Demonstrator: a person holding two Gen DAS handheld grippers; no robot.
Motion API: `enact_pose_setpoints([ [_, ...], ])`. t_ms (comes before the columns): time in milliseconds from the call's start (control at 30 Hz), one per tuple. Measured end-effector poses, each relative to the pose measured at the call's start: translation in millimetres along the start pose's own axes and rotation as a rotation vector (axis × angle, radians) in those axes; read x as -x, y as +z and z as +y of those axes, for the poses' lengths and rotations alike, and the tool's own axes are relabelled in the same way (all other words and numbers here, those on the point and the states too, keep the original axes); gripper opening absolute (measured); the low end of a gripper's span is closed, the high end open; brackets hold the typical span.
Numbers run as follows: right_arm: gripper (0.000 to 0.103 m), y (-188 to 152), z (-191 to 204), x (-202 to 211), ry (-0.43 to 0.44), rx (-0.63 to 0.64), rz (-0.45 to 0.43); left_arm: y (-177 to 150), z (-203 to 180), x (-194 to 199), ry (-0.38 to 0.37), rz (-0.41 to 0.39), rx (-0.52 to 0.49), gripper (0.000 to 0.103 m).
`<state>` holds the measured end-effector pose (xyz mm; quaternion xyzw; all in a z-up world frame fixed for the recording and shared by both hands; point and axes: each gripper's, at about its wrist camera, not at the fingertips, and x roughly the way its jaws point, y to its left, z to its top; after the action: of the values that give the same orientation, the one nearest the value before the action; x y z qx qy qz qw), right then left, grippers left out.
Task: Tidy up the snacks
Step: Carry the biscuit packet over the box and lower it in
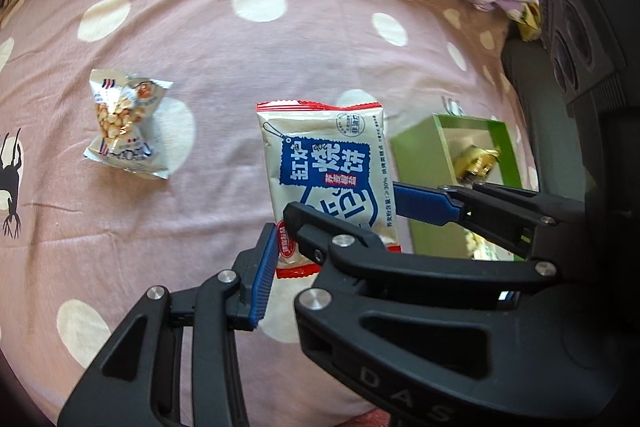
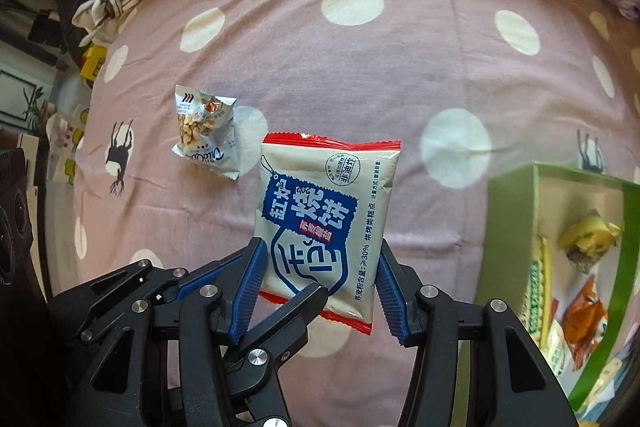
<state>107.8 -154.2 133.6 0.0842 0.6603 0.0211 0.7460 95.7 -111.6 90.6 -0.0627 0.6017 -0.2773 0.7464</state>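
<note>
Up above the pink dotted bedsheet [image 2: 400, 75], the white-and-blue biscuit packet [image 2: 320, 223] hangs pinched by both the left gripper [image 1: 328, 227] and right gripper [image 2: 320, 279], with the peanut packet [image 2: 206, 133] lying behind-left and the green box [image 2: 516, 211] at right.

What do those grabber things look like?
Each hand-held gripper, left and right, is black plastic with cut-out holes, shiny silver bolts and ridged blue pads. White letters mark one body. No cables or sleeves show.
</note>
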Motion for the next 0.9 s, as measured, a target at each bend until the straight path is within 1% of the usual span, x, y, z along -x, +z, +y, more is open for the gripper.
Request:
enact_pose_setpoints([
  [200,0.056,-21.4,-18.1,18.8,0.006,-0.021,-0.038,-15.8,-28.3,4.4,0.007,-0.010,-0.044,0.039],
  [333,0.056,-37.0,-28.0,27.4,0.011,-0.039,-0.052,-26.1,-39.9,2.4,0.010,-0.006,-0.065,0.039],
  [733,0.056,-74.9,-34.7,39.3,0.020,-0.055,-0.087,-53.0,-59.2,5.4,0.019,-0.003,-0.095,0.039],
  [900,0.056,-87.8,-36.0,43.0,0.006,-0.052,-0.098,-63.1,-64.9,4.9,0.003,0.001,-0.099,0.038],
])
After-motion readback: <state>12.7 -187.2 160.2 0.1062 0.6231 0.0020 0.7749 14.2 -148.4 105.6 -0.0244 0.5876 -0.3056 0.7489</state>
